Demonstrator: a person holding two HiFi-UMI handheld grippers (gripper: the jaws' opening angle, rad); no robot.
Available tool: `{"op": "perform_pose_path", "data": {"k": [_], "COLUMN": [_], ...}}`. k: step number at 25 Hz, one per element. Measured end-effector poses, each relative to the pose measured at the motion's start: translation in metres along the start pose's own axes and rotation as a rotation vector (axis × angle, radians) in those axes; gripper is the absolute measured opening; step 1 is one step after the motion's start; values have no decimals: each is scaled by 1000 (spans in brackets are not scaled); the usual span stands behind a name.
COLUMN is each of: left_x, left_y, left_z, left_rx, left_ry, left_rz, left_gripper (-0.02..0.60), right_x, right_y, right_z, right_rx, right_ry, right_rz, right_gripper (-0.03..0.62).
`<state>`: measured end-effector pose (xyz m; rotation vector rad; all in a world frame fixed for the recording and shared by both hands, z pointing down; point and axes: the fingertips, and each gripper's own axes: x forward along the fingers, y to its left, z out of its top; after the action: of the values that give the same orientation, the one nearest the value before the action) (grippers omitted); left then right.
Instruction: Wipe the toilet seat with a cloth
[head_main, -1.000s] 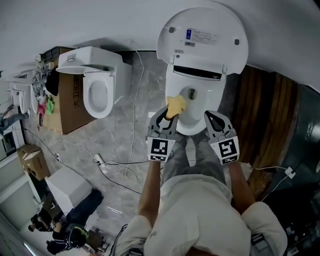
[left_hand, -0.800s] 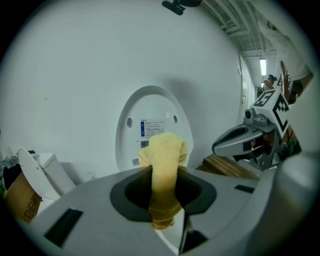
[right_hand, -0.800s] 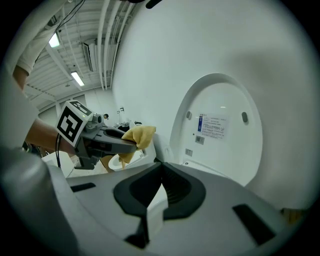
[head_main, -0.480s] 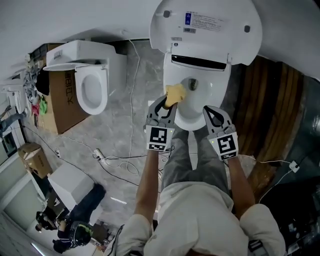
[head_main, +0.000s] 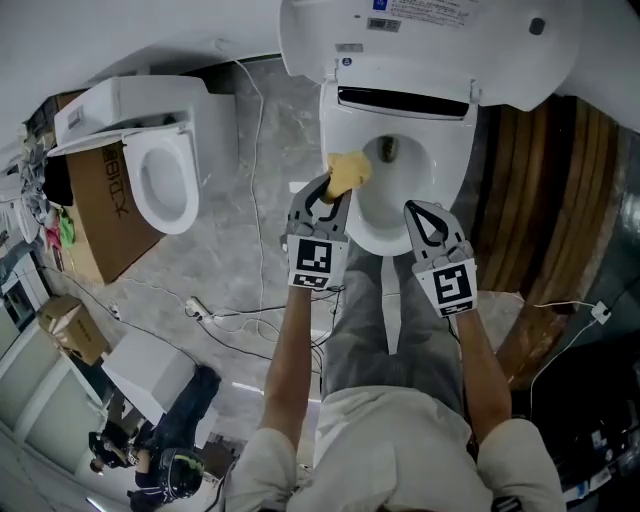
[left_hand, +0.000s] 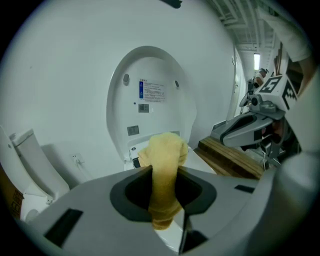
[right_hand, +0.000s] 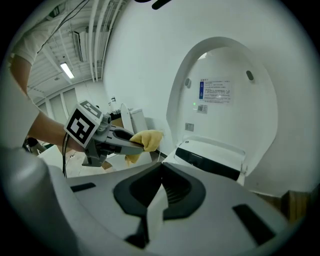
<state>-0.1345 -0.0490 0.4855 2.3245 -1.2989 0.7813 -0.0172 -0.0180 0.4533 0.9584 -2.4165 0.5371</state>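
At the seat's (head_main: 456, 165) nine-o'clock rim, the left gripper (head_main: 331, 191) pinched the cloth (head_main: 349, 172) between its jaws — the right gripper (head_main: 416, 212), jaws together and empty, hung near five o'clock.

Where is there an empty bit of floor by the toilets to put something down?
The grey floor between the open toilet and the second toilet is mostly bare, crossed only by a thin cable. Nearer the person, the power strip and looped wires crowd it; left, the cardboard box blocks it; right, wooden planks lie.
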Motion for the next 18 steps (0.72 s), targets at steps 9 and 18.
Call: {"op": "perform_pose_path", "data": {"k": [9, 18], "left_x": [49, 95], "left_y": [15, 27], "left_z": [-77, -121], "left_rx": [36, 121], "left_ry": [88, 153], "left_rz": [-87, -159], "left_gripper": [118, 118], "right_x": [42, 69], "right_y": [4, 9], "right_z": [-53, -87], "right_rx": [38, 67], "right_ry": [56, 106], "right_rz": [-61, -100], "right_gripper": [8, 8]}}
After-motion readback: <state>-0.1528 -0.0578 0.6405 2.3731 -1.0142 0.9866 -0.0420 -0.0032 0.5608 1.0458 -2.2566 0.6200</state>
